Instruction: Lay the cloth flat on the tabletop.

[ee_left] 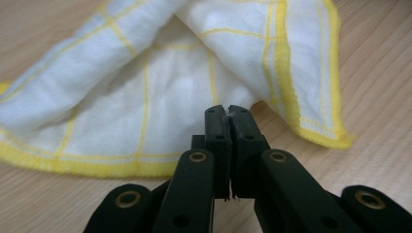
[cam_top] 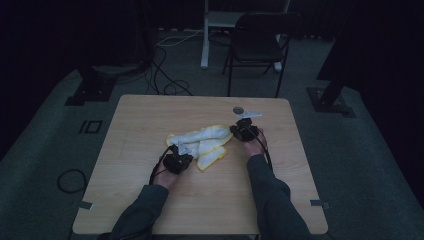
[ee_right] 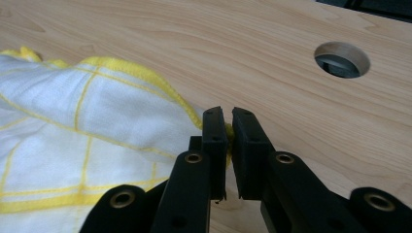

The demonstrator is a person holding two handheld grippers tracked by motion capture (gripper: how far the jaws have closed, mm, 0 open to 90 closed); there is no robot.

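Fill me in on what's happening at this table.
A person sits at a wooden table working a white cloth with yellow edging, using a handheld gripper in each hand. The right gripper is shut on the cloth's yellow hem at its far right corner. The left gripper is at the cloth's near left side with its jaws closed, and white fabric appears pinched between them. The cloth lies rumpled and partly folded over itself between the two grippers, not yet spread flat or neatly folded.
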